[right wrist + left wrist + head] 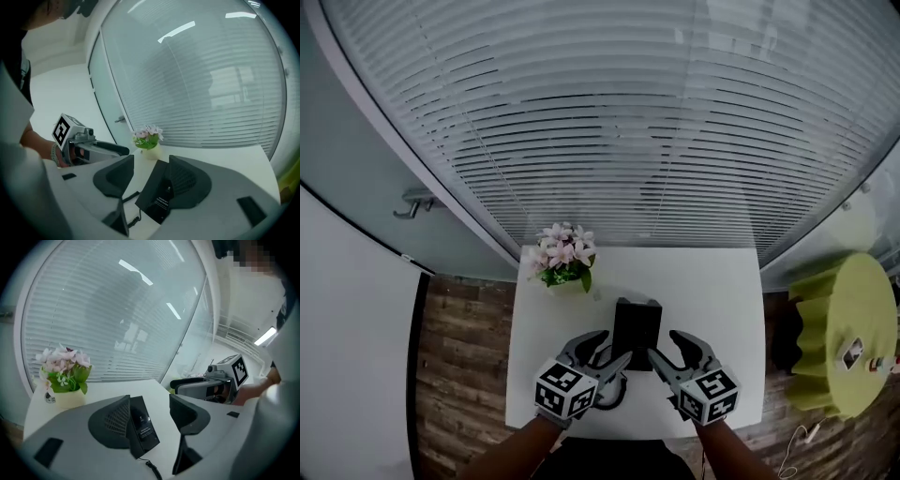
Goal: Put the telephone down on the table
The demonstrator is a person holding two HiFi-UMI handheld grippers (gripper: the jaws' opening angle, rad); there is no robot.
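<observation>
we bracket the black slab-shaped plastic telephone (637,330) with the left gripper (602,356) and the right gripper (673,354), both pairs of jaws apart and clamping nothing. it stands tilted on the white rectangular table (712,281), apparently set down and needing no grip.

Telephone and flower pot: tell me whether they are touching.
Apart. The head view shows a strip of bare white table between the flower pot and the telephone.

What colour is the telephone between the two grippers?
Black. The telephone shows best in the right gripper view.
</observation>
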